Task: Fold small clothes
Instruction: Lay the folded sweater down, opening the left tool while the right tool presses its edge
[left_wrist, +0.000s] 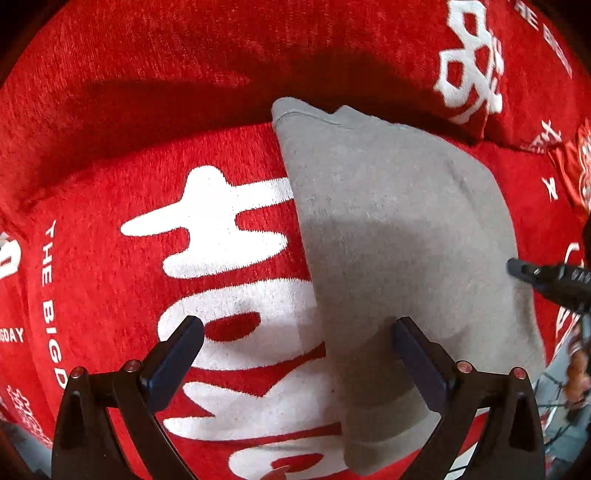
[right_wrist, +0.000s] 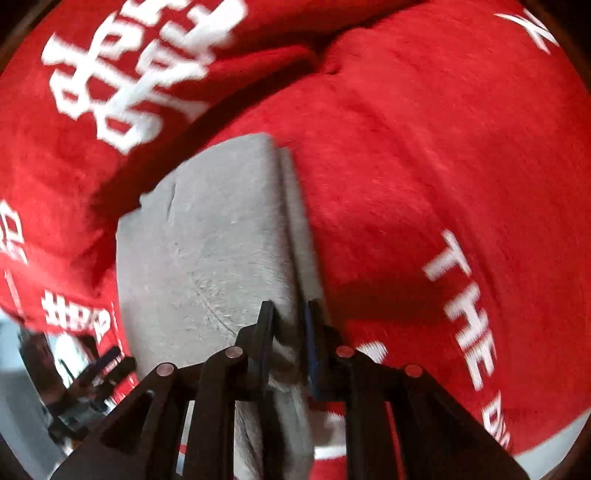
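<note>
A small grey garment (left_wrist: 399, 236) lies folded on a red sofa seat (left_wrist: 110, 295) with white lettering. My left gripper (left_wrist: 297, 332) is open and empty, held just above the garment's left edge, with one finger over the red seat and the other over the grey cloth. My right gripper (right_wrist: 290, 314) is shut on the grey garment's (right_wrist: 207, 251) right folded edge, pinching the layers between its fingers. The right gripper's tip (left_wrist: 517, 267) also shows in the left wrist view at the garment's right side.
Red back cushions (left_wrist: 184, 55) with white characters rise behind the seat. Another red cushion (right_wrist: 443, 129) lies right of the garment. The seat's front edge and floor clutter (right_wrist: 74, 387) show at lower left in the right wrist view.
</note>
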